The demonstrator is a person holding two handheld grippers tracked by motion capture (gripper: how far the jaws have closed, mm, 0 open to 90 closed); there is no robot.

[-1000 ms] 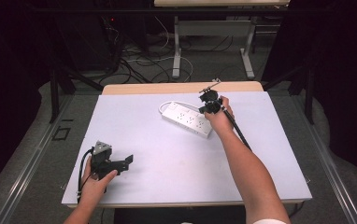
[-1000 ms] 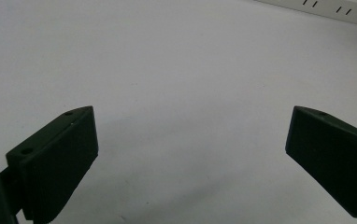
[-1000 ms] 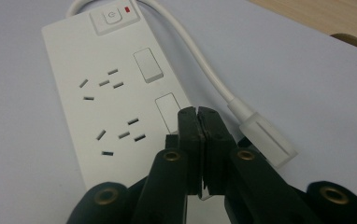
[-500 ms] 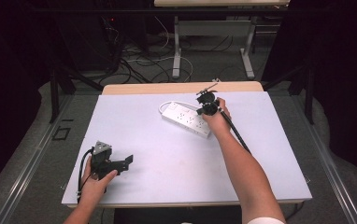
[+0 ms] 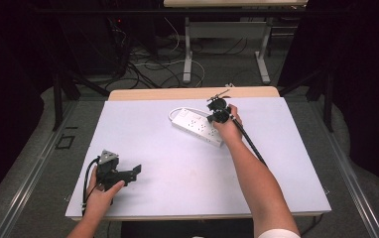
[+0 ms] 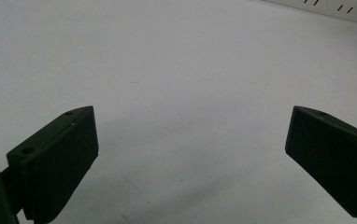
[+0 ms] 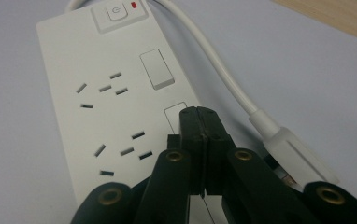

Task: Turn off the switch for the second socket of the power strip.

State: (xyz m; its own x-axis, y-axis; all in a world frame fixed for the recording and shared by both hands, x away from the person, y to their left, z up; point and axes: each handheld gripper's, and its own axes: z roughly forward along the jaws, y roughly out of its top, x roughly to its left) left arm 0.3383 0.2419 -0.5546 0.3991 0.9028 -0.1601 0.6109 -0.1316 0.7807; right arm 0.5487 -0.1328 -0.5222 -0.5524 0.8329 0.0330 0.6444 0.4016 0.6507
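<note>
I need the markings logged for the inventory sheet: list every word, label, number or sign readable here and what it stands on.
No words, brand names or numbers can be read in these views.
Power symbol (a circle with a stroke, no letters): on the square button at the end of the white power strip.
The small red light beside that button carries no text.

Power strip (image 5: 198,127): white, long, flat on the table (image 5: 177,188), socket face up. Lies toward the table's far edge, slantwise to that edge. Face carries slot groups, a row of rocker switches (image 7: 156,70), a main button (image 7: 116,14) at one end with a red lamp (image 7: 133,5) beside it. White cord (image 7: 223,79) leaves that end and loops back along the strip's side.
</note>
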